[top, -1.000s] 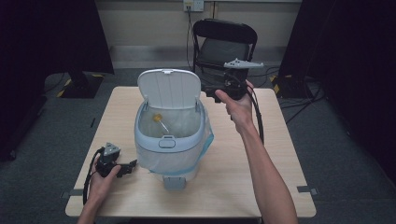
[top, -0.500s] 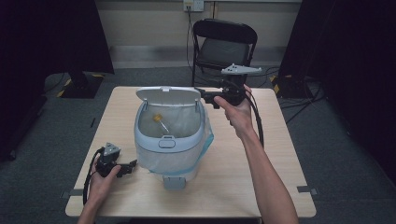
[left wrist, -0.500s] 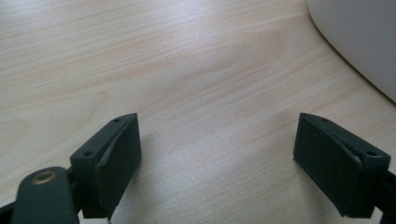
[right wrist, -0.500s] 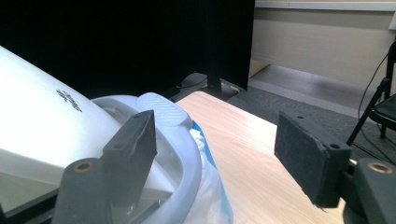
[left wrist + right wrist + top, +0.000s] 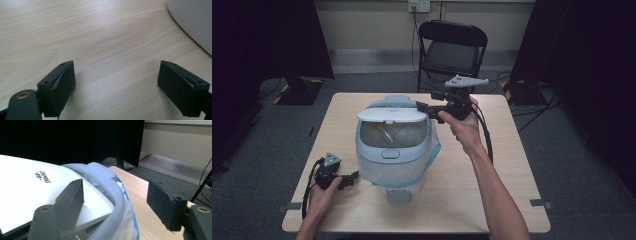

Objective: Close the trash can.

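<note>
A: Our right gripper has its jaws apart, one on the white lid, gripping nothing; they have just been narrowing a little. Our left gripper rests wide and empty on the table.

B: The bin sits mid-table, bag fitted. We judge the lid nearly down; pressing it shut is left.
</note>
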Available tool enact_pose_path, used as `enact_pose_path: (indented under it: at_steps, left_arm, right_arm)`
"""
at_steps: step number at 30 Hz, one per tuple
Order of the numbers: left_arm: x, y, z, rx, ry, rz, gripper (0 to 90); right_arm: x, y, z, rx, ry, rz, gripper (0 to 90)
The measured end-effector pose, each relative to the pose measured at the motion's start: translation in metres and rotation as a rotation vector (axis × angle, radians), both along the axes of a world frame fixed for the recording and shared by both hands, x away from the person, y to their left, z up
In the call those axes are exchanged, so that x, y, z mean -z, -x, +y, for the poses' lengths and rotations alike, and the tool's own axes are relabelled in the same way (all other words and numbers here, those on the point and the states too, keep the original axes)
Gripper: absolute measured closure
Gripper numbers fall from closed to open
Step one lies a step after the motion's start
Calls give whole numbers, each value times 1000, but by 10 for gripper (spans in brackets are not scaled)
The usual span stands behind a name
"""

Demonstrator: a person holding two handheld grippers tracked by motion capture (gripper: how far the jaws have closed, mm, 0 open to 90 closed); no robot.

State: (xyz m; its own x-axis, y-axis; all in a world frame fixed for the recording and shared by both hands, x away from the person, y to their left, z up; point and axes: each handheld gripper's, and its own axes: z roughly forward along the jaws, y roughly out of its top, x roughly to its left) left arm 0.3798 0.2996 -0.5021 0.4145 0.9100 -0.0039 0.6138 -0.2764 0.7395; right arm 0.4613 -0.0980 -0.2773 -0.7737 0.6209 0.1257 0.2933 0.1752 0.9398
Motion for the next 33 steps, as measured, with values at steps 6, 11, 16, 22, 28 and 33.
enact_pose_path:
  at_steps: [6, 11, 16, 22, 28, 33]
  left_arm:
    - [0, 0, 0, 0, 1, 0, 142]
    - [0, 0, 0, 0, 1, 0, 142]
    - [0, 0, 0, 0, 1, 0, 142]
    - [0, 0, 0, 1, -3, 0, 142]
    - [0, 0, 0, 1, 3, 1, 142]
    - [0, 0, 0, 1, 3, 1, 142]
  right_arm:
    - [-3, 11, 2, -14, 8, -20, 286]
    - [-4, 20, 6, -42, 26, -21, 285]
    - [-4, 23, 10, -52, 24, -18, 279]
    - [0, 27, 15, -69, 31, -14, 259]
    - [0, 29, 20, -74, 34, -16, 250]
    - [-1, 33, 27, -92, 52, -18, 243]
